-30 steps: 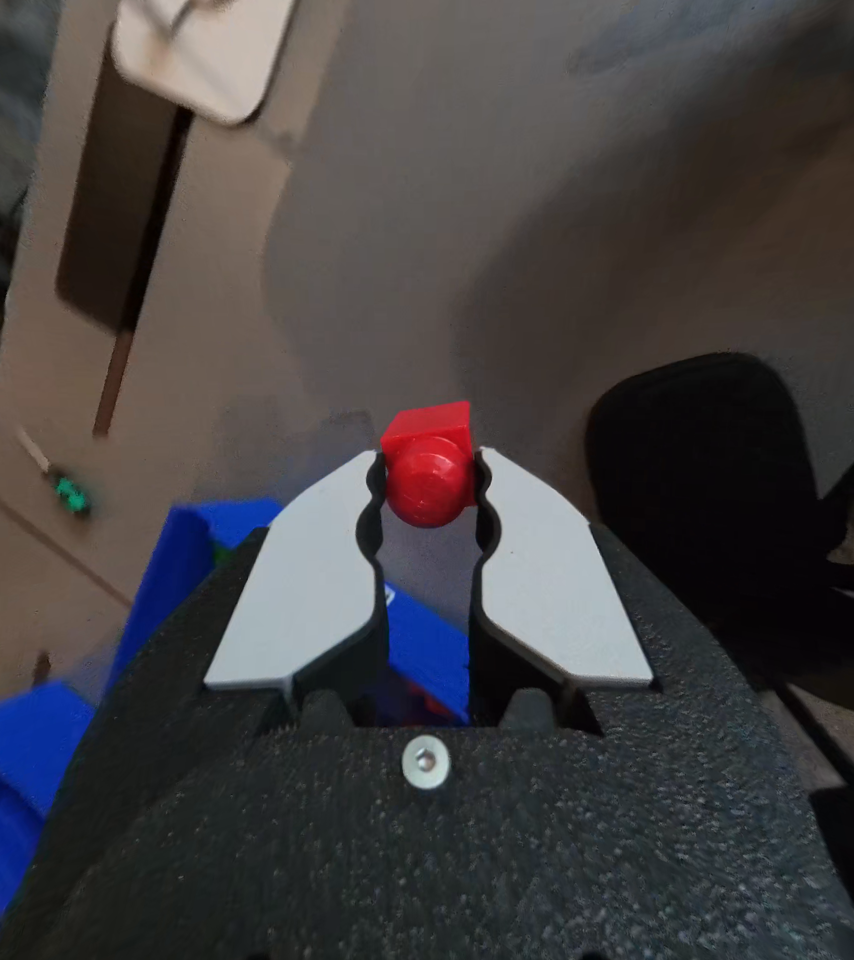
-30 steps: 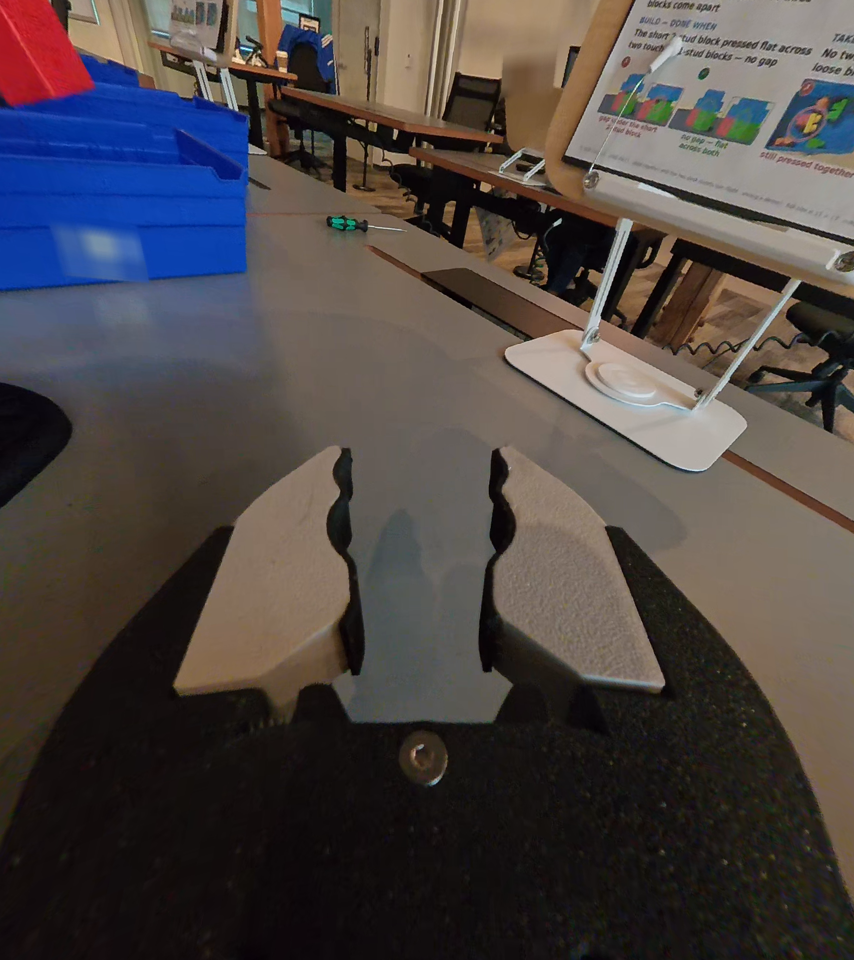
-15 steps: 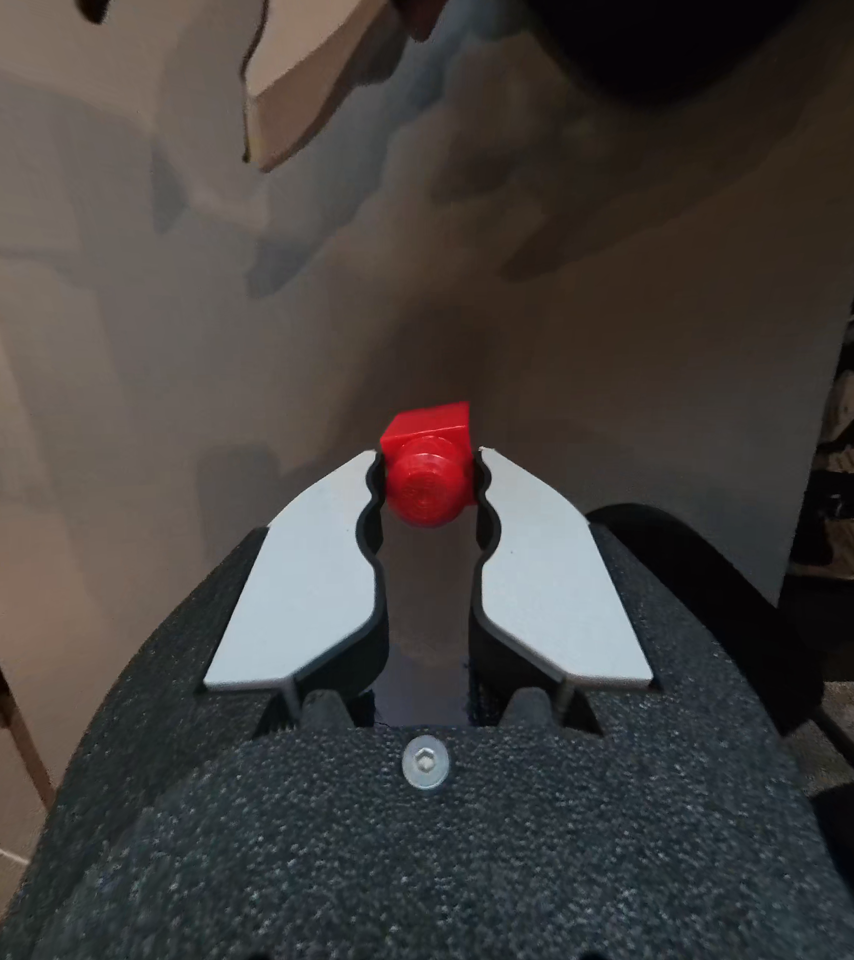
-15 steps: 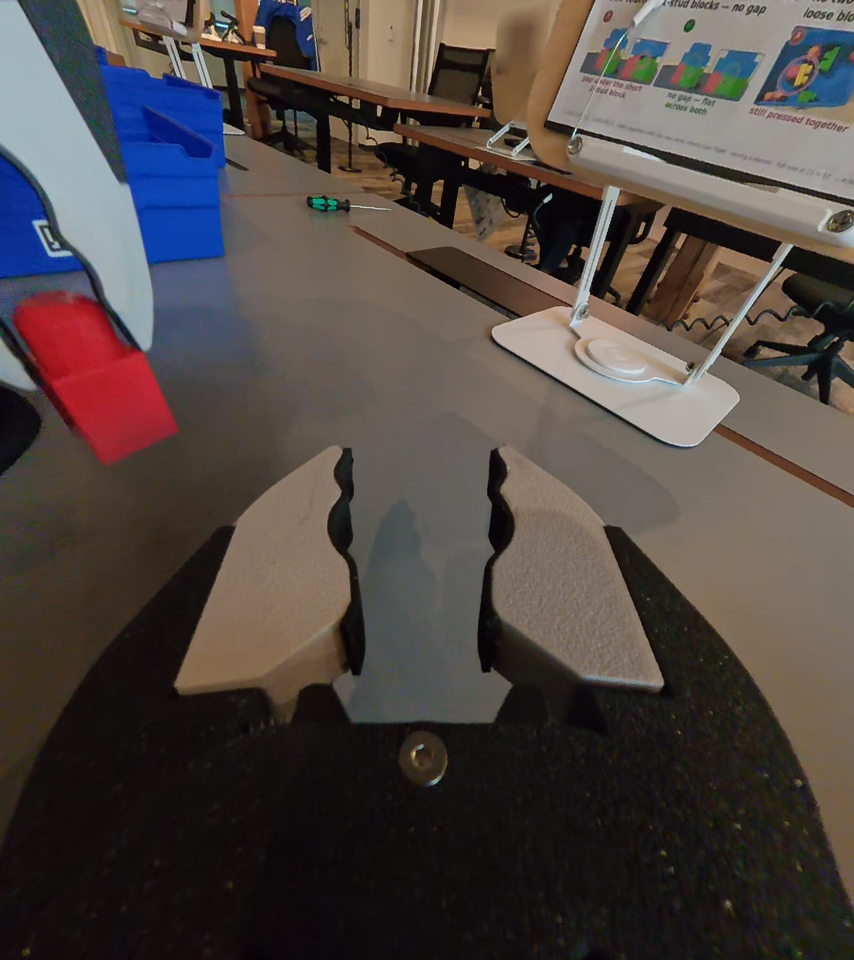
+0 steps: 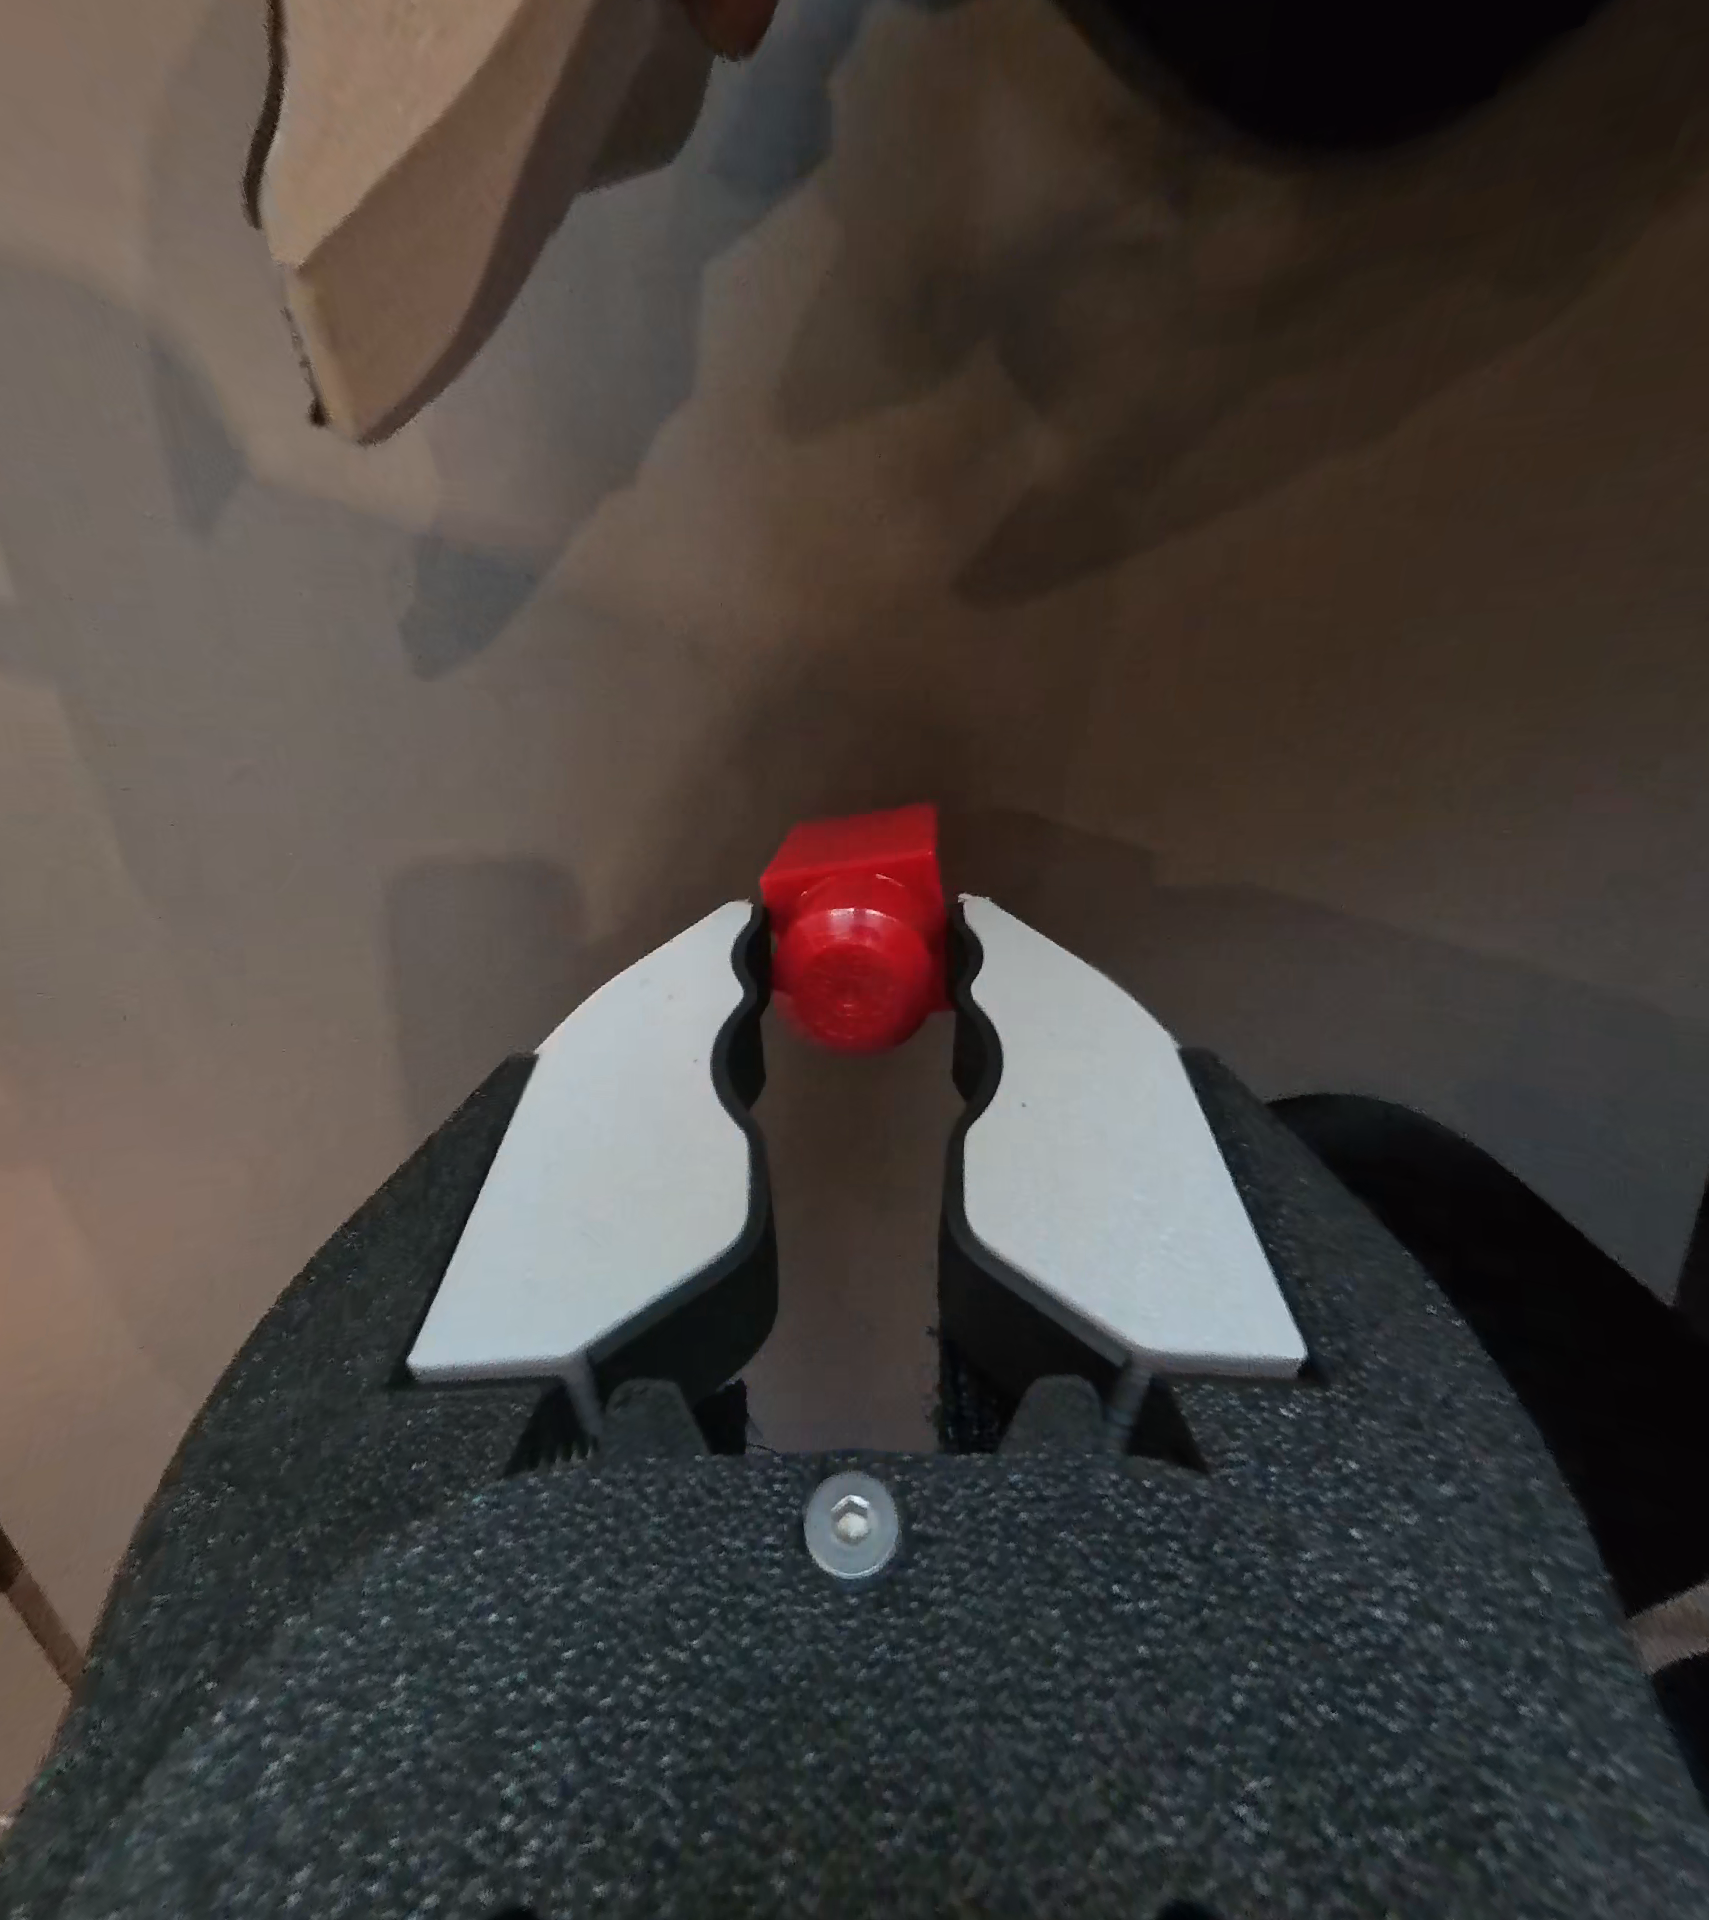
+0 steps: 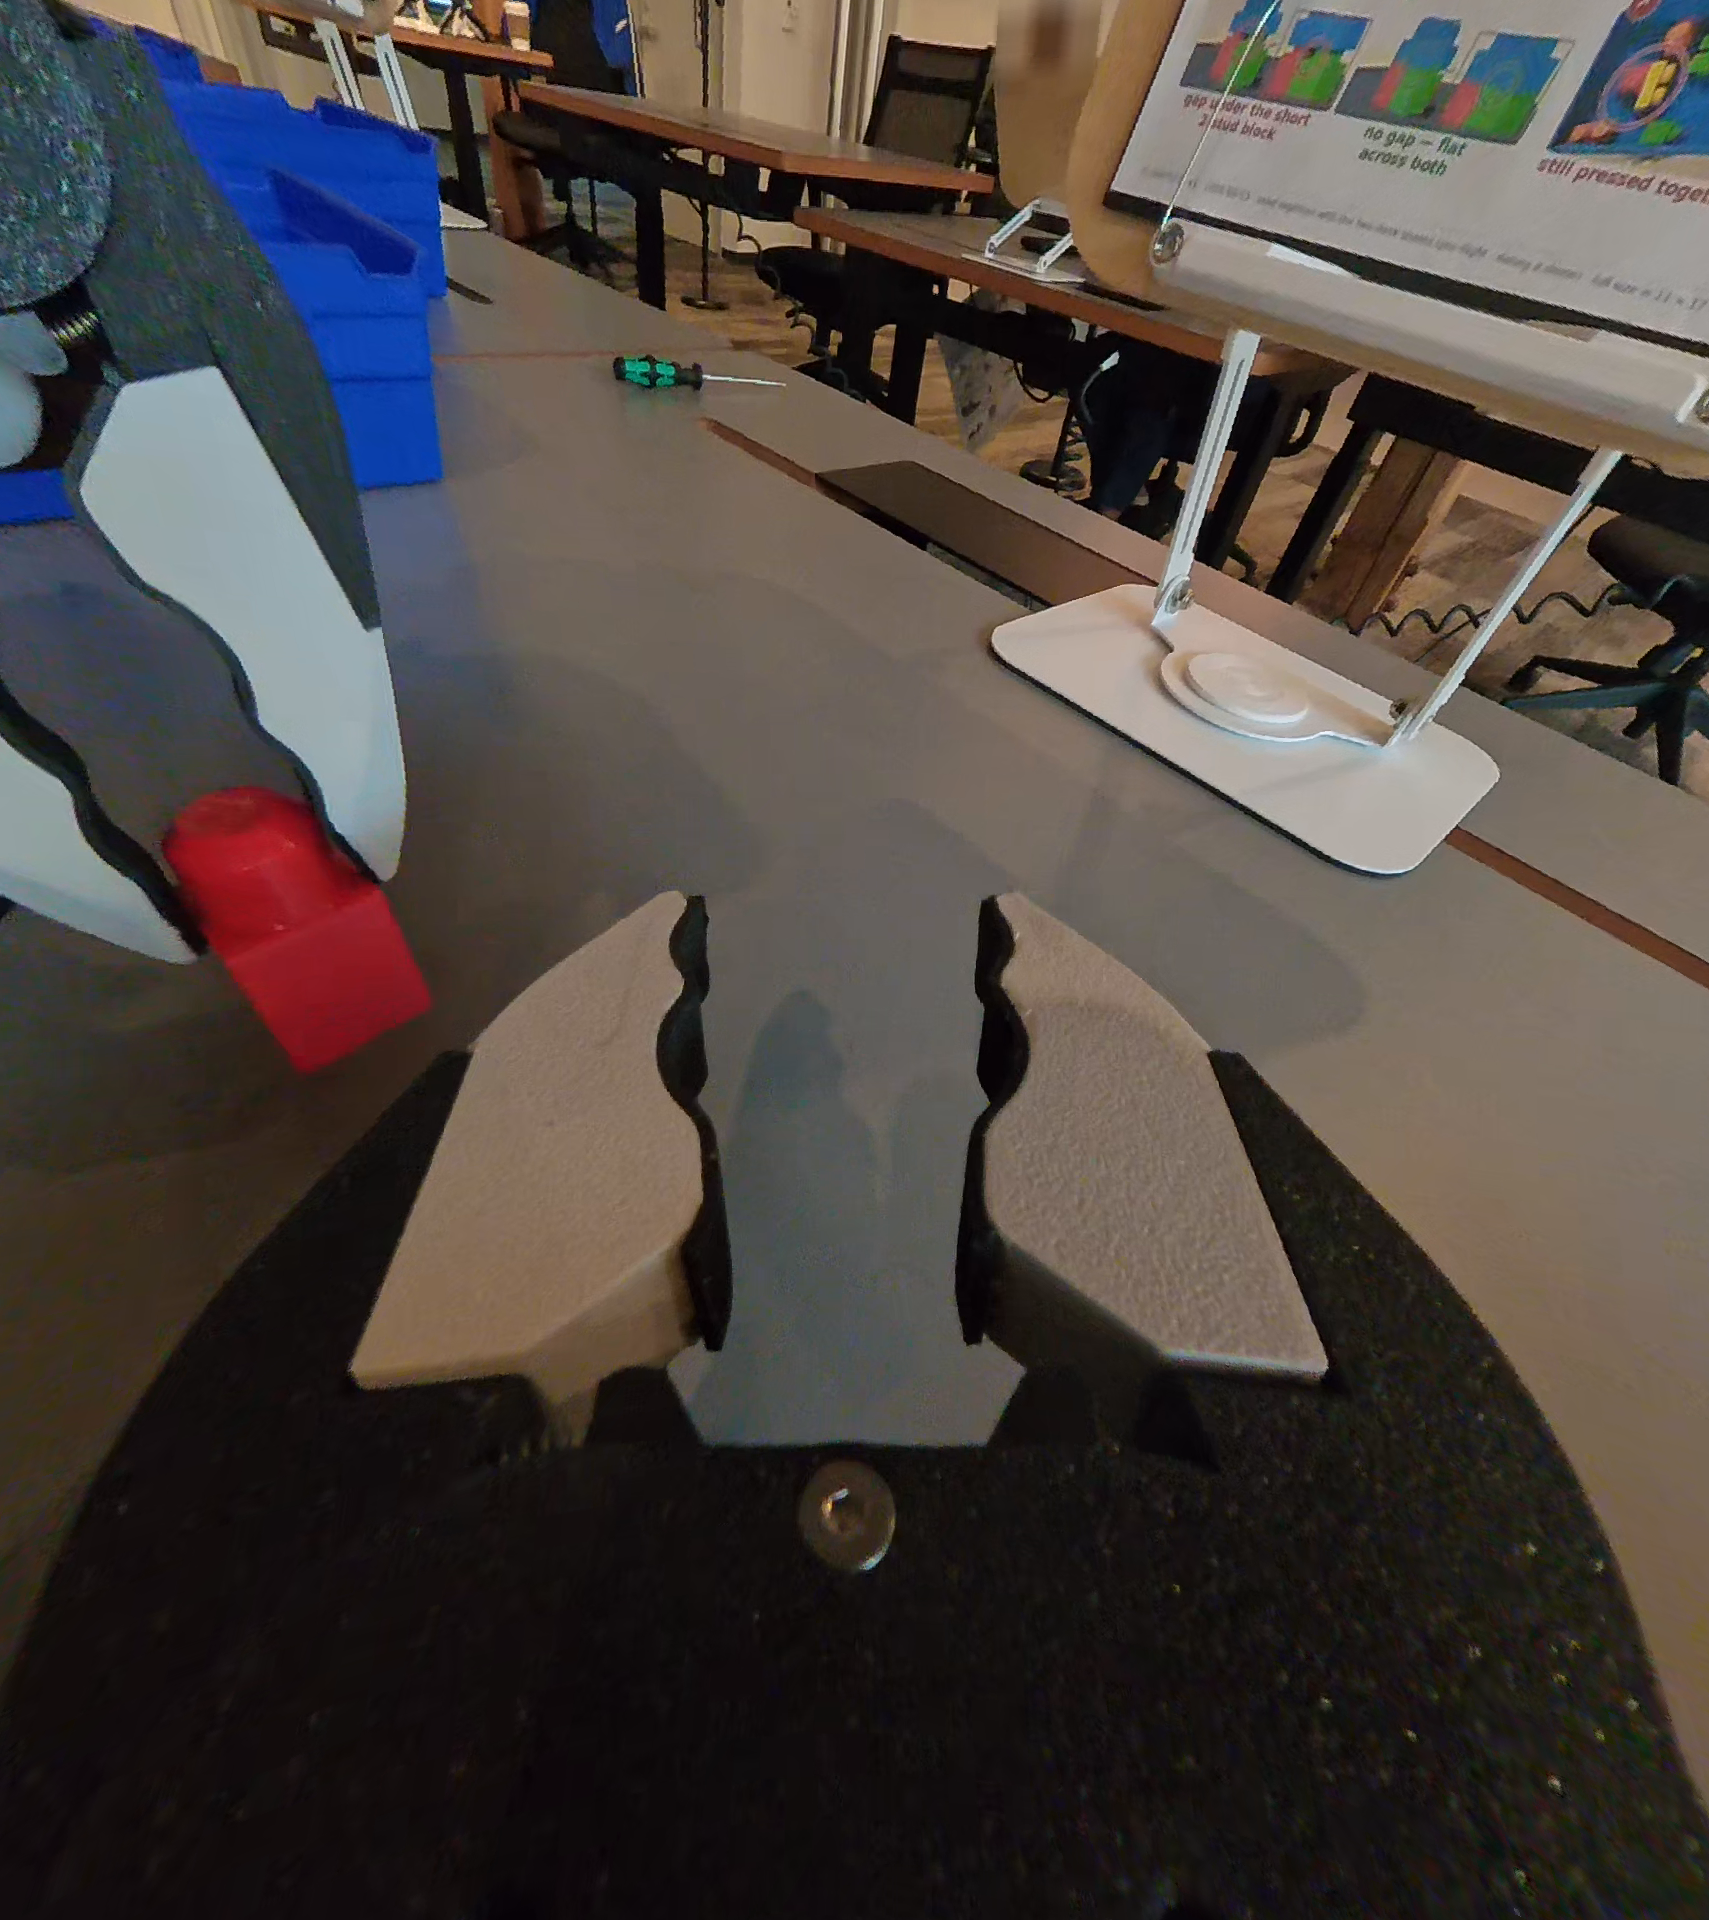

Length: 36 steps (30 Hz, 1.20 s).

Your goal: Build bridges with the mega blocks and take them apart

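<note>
Red block (image 6: 310,935), 1 stud, hangs just above the grey table (image 6: 933,665) at near left, pinched by that stud in the left gripper (image 5: 855,961); it looks light, rigid and slick, while the right gripper (image 6: 839,1039) rests spread, empty.

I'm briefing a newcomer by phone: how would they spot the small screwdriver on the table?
Start at the grey table and look to its far side, past the stacked blue plastic bins. Right of them lies the small screwdriver, flat and alone. Its green-and-black handle and thin metal shaft set it apart.
</note>
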Each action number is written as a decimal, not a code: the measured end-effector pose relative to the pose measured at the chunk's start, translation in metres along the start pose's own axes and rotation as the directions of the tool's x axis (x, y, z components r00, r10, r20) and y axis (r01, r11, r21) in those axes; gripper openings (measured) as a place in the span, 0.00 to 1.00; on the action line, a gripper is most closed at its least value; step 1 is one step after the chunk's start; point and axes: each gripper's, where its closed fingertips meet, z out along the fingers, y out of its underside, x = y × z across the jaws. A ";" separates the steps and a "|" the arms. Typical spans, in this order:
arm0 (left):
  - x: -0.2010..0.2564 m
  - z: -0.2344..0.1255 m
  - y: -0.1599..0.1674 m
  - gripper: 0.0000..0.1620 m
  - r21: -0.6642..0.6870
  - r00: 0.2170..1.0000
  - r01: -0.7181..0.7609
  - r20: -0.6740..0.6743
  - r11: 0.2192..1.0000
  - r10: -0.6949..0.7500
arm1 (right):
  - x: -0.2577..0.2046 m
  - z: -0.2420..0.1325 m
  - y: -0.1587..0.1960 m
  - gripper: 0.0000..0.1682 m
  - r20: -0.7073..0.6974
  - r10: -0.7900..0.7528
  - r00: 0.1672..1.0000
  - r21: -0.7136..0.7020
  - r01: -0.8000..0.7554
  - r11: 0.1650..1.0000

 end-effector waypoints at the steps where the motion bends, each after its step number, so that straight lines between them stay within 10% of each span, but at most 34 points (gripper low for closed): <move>1: 0.001 0.001 0.000 0.20 0.000 1.000 -0.007 -0.006 1.000 0.007 | 0.000 0.000 0.000 0.29 0.001 0.000 1.000 -0.002 0.000 1.000; 24: 0.007 0.014 0.001 0.20 -0.027 0.999 -0.018 -0.044 0.999 0.017 | -0.002 0.002 0.005 0.29 0.012 -0.001 1.000 -0.021 0.001 1.000; 36: -0.003 -0.008 0.004 0.50 0.079 0.995 0.093 0.018 0.992 -0.095 | -0.002 0.002 0.007 0.29 0.016 -0.003 1.000 -0.031 0.004 1.000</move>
